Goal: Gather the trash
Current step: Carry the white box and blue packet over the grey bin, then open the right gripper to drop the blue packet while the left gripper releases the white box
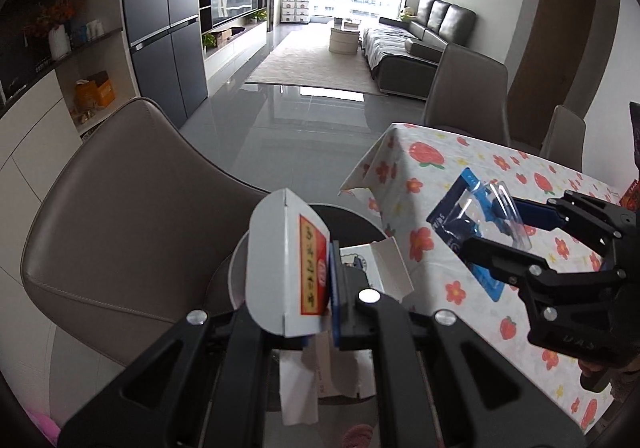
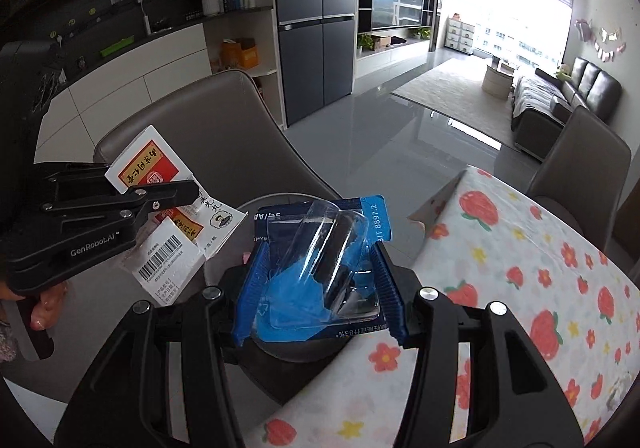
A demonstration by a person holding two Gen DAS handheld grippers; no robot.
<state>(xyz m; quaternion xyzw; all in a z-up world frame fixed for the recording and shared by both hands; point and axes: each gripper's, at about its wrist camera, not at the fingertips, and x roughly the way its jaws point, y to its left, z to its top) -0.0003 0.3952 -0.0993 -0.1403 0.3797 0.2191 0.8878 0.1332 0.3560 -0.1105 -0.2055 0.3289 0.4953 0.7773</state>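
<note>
Indoors: worktop [image 2: 540, 268] under strawberry-print cloth, grey chair [image 1: 120, 208] beside it, glossy floor [image 1: 280, 120]. Left gripper [image 1: 332, 288] clamped on carton [image 1: 288, 268]; right gripper [image 2: 316, 280] clamped on blister pack [image 2: 320, 268].

Left gripper [image 1: 334, 288] clamps a white carton [image 1: 286, 268] above a round bin [image 1: 348, 220]; right gripper [image 1: 492, 232] holds a blue blister pack [image 1: 464, 216] over a floral tablecloth [image 1: 500, 176].
</note>
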